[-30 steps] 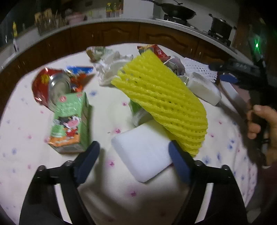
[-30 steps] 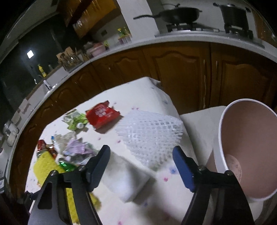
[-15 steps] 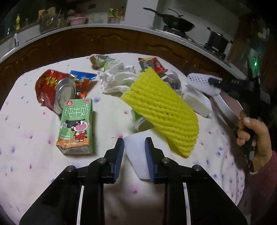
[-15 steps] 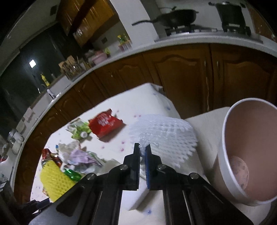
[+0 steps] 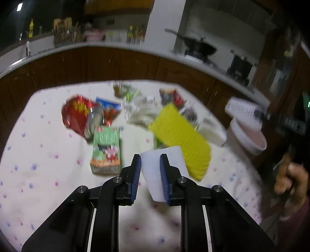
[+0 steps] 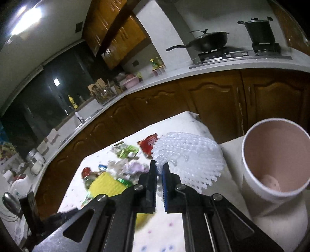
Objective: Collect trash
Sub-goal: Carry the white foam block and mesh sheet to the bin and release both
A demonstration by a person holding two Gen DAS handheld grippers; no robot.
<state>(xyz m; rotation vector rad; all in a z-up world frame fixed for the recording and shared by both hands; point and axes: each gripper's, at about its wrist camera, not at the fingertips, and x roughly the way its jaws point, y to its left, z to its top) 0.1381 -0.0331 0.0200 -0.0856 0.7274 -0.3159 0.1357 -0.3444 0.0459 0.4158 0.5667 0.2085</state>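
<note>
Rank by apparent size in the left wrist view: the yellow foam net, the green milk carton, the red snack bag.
1. yellow foam net, largest.
2. red snack bag and green milk carton look about alike; motion blur and the carton's nearness prevent ranking them.

We saw a dim kitchen: brown cabinets [image 6: 213, 100] under a pale counter [image 6: 242, 65], a wok [image 6: 209, 41] and pot [image 6: 259, 31] on the stove, a dark window [image 6: 48, 93] (one ceiling light [image 6: 25, 17] glaring).
</note>
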